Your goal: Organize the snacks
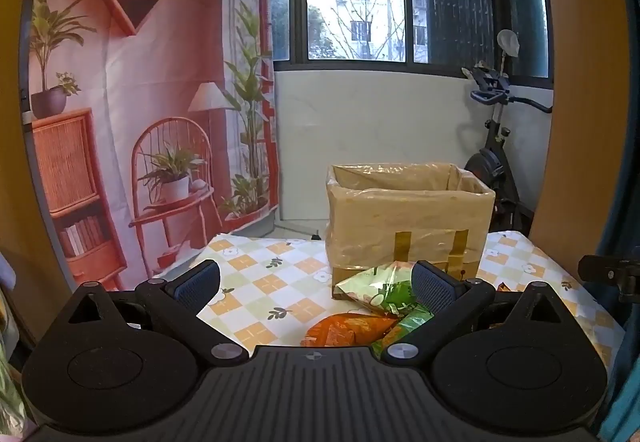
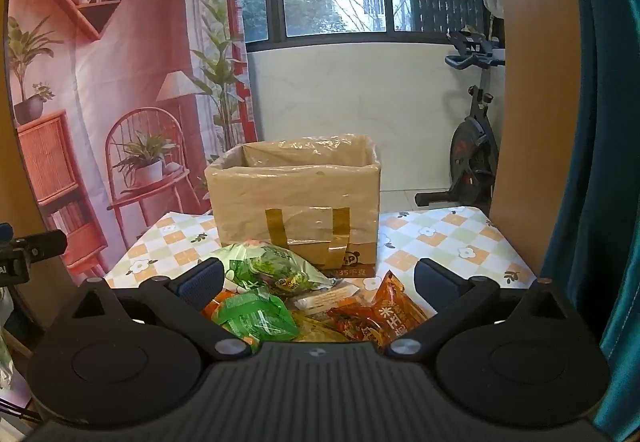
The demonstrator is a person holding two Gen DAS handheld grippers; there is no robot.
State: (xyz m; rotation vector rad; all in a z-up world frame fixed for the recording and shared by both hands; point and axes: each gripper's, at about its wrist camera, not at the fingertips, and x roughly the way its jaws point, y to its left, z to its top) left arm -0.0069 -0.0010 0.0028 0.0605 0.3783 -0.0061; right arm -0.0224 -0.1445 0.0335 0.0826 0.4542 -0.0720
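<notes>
A cardboard box (image 1: 408,217) (image 2: 296,201), open-topped and wrapped in clear plastic, stands on the checked tablecloth (image 1: 264,274) (image 2: 448,238). A heap of snack packets lies in front of it: a green-and-silver bag (image 1: 380,290) (image 2: 272,266), an orange packet (image 1: 344,330) (image 2: 392,318), and a bright green packet (image 2: 256,318). My left gripper (image 1: 316,278) is open above the cloth, with the heap at its right finger. My right gripper (image 2: 320,278) is open too, its fingers on either side of the heap without touching it.
A printed backdrop (image 1: 140,101) of shelves and plants hangs at the left behind the table. An exercise bike (image 1: 496,145) stands by the window at the back right. A teal curtain (image 2: 600,121) hangs along the right edge. The other gripper's tip (image 1: 612,274) shows at the right.
</notes>
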